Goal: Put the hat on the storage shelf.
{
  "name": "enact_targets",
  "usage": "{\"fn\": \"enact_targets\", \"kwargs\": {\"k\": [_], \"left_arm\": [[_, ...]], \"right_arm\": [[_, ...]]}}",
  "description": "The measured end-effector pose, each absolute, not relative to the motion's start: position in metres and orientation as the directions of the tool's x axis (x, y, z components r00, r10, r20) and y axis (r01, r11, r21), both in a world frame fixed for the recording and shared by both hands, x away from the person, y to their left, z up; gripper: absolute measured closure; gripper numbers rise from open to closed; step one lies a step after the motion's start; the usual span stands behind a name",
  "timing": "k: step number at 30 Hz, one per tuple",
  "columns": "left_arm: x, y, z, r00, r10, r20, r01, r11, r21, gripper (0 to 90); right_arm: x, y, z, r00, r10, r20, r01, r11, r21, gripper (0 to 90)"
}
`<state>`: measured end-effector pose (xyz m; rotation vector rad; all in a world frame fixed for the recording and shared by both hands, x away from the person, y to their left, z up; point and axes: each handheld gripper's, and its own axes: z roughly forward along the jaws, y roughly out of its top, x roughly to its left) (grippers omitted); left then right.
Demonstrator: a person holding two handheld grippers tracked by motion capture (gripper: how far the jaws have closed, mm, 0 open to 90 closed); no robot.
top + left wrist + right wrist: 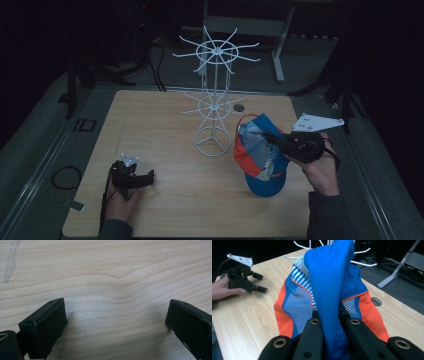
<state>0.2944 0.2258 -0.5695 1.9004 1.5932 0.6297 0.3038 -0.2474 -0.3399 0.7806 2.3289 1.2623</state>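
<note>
From my remote station, I see the right gripper [274, 136] holding a cap [260, 155] above the right side of the wooden counter [165, 150], its jaws clenched on a fold of the cap's blue fabric, as the right gripper view makes plain. The cap is bright blue with orange side panels, white mesh backed in blue, and a patch of blue-and-white stripes; it hangs bunched and tilted, its rounded blue end lowest, just right of the white wire rack [214, 95] standing mid-counter. The rack's upper and lower rings carry spoke-like hooks. At the counter's near left, my left gripper [145, 178] rests low over bare wood, its jaws released and wide apart with nothing between them.
</note>
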Motion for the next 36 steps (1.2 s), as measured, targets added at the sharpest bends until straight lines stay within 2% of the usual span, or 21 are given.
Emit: {"fn": "enact_targets", "kwargs": {"k": [36], "left_arm": [[0.295, 0.226, -0.570, 0.177, 0.984, -0.011, 0.712, -0.120, 0.692, 3.9]], "right_arm": [[0.300, -0.246, -0.300, -0.759, 0.643, -0.102, 0.224, 0.404, 0.887, 88.9]]}}
